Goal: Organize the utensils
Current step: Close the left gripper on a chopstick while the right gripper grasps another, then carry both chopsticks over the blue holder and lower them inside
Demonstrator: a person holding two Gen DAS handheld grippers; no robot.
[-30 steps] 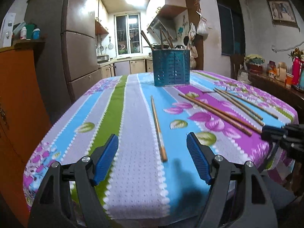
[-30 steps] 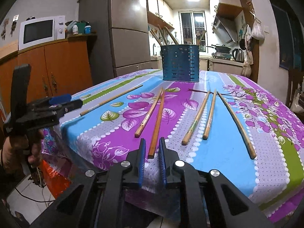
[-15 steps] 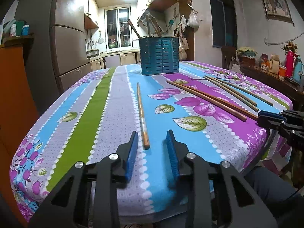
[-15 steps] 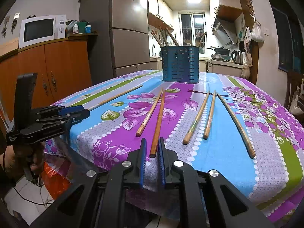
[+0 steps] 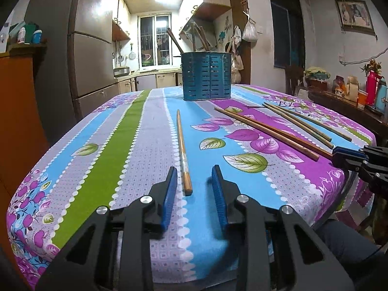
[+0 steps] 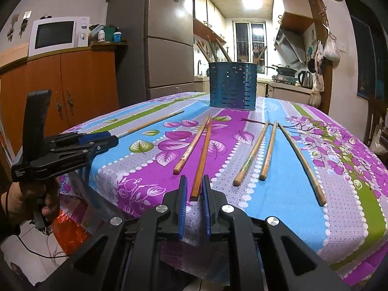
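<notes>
My left hand-held gripper, jaws narrowed but not clamped, straddled the near end of a chopstick pointing lengthwise toward the holder.

A: What is standing along the left wall?
B: A white microwave is sitting on an orange cabinet, beside a tall grey refrigerator.
A: And further off?
B: A kettle is resting on the kitchen counter; a framed picture is hanging on the right wall, above a red flask.
</notes>
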